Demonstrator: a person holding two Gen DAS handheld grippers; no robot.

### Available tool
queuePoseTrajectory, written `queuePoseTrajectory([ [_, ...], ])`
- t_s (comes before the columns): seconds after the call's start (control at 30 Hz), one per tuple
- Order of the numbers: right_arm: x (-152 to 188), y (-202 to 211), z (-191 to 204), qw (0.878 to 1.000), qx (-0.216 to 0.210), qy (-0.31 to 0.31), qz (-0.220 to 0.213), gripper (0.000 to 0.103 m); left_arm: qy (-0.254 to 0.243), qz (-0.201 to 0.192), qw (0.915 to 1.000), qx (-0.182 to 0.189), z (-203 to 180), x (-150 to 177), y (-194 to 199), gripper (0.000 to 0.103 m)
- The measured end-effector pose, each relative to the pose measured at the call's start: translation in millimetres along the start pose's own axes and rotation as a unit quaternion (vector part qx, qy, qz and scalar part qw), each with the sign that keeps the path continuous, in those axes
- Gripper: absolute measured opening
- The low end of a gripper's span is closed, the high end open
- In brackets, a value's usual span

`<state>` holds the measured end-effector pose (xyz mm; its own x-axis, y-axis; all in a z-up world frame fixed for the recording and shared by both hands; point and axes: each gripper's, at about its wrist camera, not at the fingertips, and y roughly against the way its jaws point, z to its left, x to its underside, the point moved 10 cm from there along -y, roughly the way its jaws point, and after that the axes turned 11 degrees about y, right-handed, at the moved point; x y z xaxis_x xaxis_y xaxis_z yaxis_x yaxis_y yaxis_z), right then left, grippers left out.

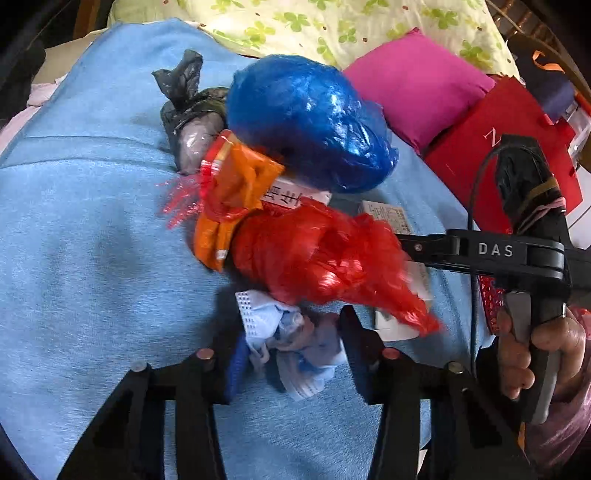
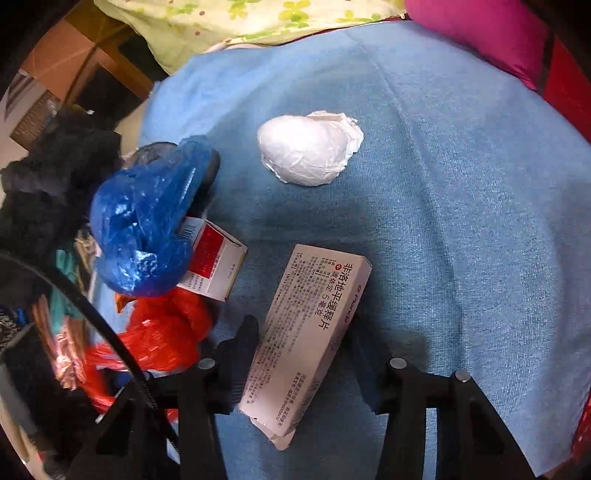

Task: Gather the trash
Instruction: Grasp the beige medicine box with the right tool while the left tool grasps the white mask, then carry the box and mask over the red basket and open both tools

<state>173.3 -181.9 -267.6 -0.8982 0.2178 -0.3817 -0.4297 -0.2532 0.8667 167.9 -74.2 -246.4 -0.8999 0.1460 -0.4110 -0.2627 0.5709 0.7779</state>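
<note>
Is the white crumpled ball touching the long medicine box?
No, the white crumpled ball lies apart from the long medicine box, with bare blue cloth between them.

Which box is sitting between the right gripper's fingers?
The long grey box, lying between the right gripper's open fingers. The red-and-white box sits farther off, tucked partly under the blue bag.

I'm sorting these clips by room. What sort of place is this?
Probably a bedroom, with the trash lying on a bed: a blue blanket covers the soft surface, and a clover-print pillow and a magenta cushion lie at its far end.
</note>
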Motion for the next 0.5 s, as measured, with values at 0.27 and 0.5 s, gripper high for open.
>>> queuePoseTrajectory([
  [0.27,22.8,39.6,-25.8,0.999,0.002,0.017,-0.035,0.041,-0.026,-0.018,0.9989,-0.035,-13.8,20.6,19.1,0.019],
  [0.5,39.2,88.0,-16.7,0.996,-0.012,0.029,-0.086,0.041,-0.045,-0.046,0.9974,-0.034,-45.6,36.6,60.8,0.017],
])
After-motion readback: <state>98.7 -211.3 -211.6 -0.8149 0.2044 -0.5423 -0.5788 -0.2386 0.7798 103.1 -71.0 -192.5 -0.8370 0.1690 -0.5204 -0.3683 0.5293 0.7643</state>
